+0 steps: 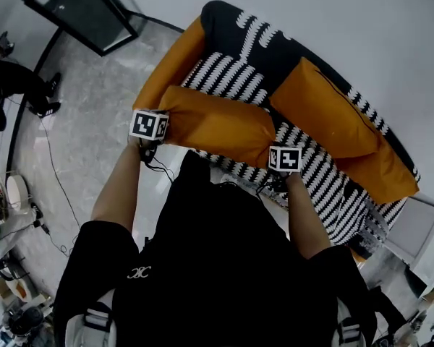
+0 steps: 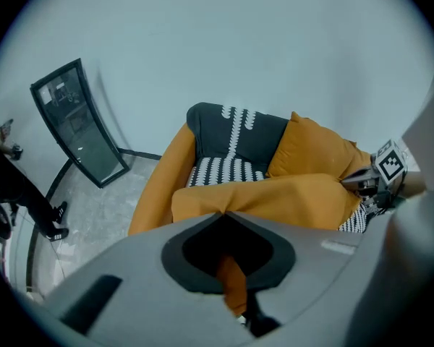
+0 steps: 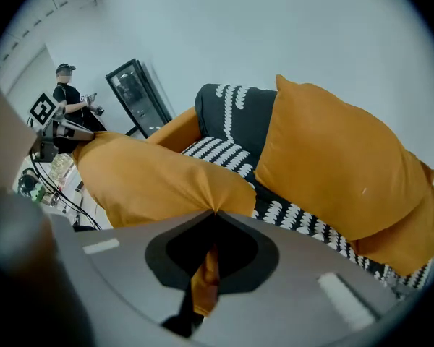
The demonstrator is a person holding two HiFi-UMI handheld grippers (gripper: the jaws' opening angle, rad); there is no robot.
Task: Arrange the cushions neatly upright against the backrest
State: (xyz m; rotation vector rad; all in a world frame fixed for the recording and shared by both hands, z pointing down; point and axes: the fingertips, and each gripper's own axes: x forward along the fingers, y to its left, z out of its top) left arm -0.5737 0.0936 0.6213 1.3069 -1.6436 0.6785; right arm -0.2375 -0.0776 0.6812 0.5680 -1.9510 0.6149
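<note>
Orange fabric is pinched in both sets of jaws. At the left, the left gripper (image 1: 159, 121) has its jaws closed tight on a gathered fold at the left end of the held cushion (image 1: 217, 125). That cushion hangs lengthwise between the two hands, over the front edge of the sofa (image 1: 231, 78) seat and apart from the backrest (image 1: 239, 24). At its right end the right gripper (image 1: 278, 154) grips in the same way, jaws narrow on a bunched corner of the cover.

Further right, a second orange cushion (image 1: 325, 110) already leans against the backrest, tilted rather than squarely upright. A third cushion (image 1: 390, 172) lies lower at the right end of the sofa, partly under the second.

The step in hand looks like carrying the first cushion to its place. The bare stretch of backrest beside the orange left armrest (image 1: 170, 63) seems the likely spot. The next move probably calls for swinging the cushion back over the seat, turning it to stand on its long edge, and pressing it flat to the backrest before either grip lets go. A release by one hand alone would likely let it flop forward.

No box, basket or other container shows here. The sofa alone carries things: two cushions rest on it, and the third is in the grippers.
</note>
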